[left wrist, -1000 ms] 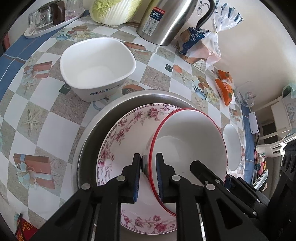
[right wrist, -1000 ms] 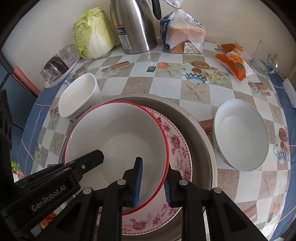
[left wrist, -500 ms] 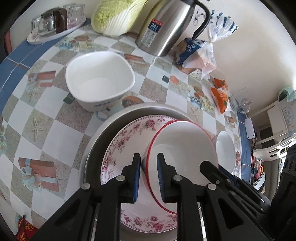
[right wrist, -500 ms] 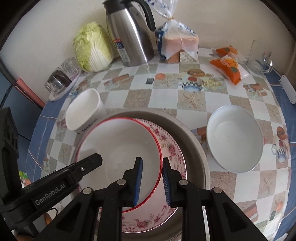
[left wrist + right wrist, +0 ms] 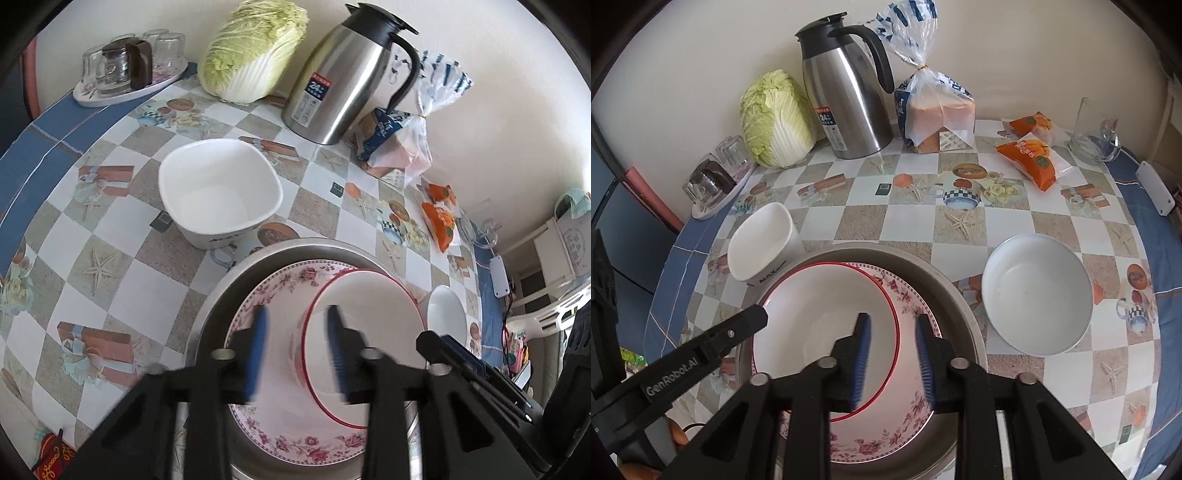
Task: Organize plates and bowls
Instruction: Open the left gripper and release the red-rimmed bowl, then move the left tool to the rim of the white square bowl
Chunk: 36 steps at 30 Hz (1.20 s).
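Note:
A red-rimmed white bowl (image 5: 369, 325) (image 5: 820, 325) lies on a floral plate (image 5: 273, 295) (image 5: 916, 314), which sits in a round metal basin (image 5: 221, 295) (image 5: 953, 288). My left gripper (image 5: 297, 343) straddles the bowl's left rim; its jaws are opening and the pads stand off the rim. My right gripper (image 5: 892, 354) straddles the right rim, jaws likewise opening and clear of it. A squarish white bowl (image 5: 218, 192) (image 5: 761, 247) stands left of the basin. A round white bowl (image 5: 1036, 291) (image 5: 447, 314) stands to its right.
Along the wall stand a cabbage (image 5: 775, 118), a steel jug (image 5: 846, 92), a bagged loaf (image 5: 934, 107), orange snack packets (image 5: 1030, 155) and a tray of glasses (image 5: 125, 70). A checked tablecloth (image 5: 912, 221) covers the table.
Both grippers have let go of the red-rimmed bowl's rim, with the jaws spreading apart. Both have risen and tilted up, so more of the table and wall shows.

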{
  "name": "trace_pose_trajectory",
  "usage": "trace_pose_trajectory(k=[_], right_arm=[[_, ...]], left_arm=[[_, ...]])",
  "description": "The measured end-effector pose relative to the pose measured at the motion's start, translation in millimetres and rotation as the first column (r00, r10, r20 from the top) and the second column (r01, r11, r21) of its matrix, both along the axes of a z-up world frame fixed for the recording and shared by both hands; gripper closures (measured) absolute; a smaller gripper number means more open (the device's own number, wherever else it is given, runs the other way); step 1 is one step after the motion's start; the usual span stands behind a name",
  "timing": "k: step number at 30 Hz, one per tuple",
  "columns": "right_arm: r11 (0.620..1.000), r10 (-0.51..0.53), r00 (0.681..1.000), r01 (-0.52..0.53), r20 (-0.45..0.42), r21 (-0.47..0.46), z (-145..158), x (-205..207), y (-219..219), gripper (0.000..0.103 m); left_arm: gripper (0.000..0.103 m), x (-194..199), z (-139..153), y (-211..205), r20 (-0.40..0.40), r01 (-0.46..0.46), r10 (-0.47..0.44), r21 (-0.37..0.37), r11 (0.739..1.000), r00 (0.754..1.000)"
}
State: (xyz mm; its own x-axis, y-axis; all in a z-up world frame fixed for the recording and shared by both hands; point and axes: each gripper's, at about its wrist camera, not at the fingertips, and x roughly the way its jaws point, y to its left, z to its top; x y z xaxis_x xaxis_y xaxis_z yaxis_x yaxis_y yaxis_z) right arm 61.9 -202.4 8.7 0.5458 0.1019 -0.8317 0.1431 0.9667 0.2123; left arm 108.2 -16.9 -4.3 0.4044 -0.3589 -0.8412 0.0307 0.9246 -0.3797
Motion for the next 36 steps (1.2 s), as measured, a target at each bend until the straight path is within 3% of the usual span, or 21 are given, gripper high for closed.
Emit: trace_pose_trajectory(k=[1, 3, 5, 8, 12, 16, 26, 36], right_arm=[[1.000, -0.004, 1.000, 0.004, -0.001, -0.004, -1, 0, 0, 0.044], [1.000, -0.007, 1.000, 0.007, -0.003, -0.008, -2, 0, 0, 0.040], [1.000, -0.007, 1.000, 0.007, -0.010, -0.010, -3, 1, -1, 0.040], [1.000, -0.010, 1.000, 0.009, -0.020, -0.014, -6, 2, -1, 0.039], [1.000, -0.014, 1.000, 0.013, -0.016, -0.022, -6, 3, -2, 0.021], [0.999, -0.016, 1.000, 0.016, -0.013, -0.028, -6, 3, -3, 0.005], [0.998, -0.056, 0.998, 0.056, -0.007, -0.012, -8, 1, -12, 0.000], [0.996, -0.079, 0.994, 0.082, 0.074, -0.033, 10, -4, -17, 0.000]], left_arm=[[0.058, 0, 0, 2, 0.000, -0.007, 0.007, -0.003, 1.000, 1.000], [0.056, 0, 1, 4, 0.000, -0.018, 0.018, -0.004, 1.000, 1.000], [0.041, 0, 1, 7, 0.001, -0.033, 0.033, 0.001, 0.999, 0.999], [0.034, 0, 1, 9, 0.005, -0.050, 0.050, 0.022, 0.998, 0.999], [0.021, 2, -2, 13, 0.000, -0.077, 0.078, 0.061, 0.995, 0.997], [0.019, 3, -7, 19, -0.012, -0.101, 0.102, 0.056, 0.993, 0.995], [0.018, 4, -8, 25, -0.004, -0.129, 0.130, 0.093, 0.987, 0.992], [0.013, 3, 5, 25, 0.090, -0.143, 0.129, 0.170, 0.975, 0.988]])
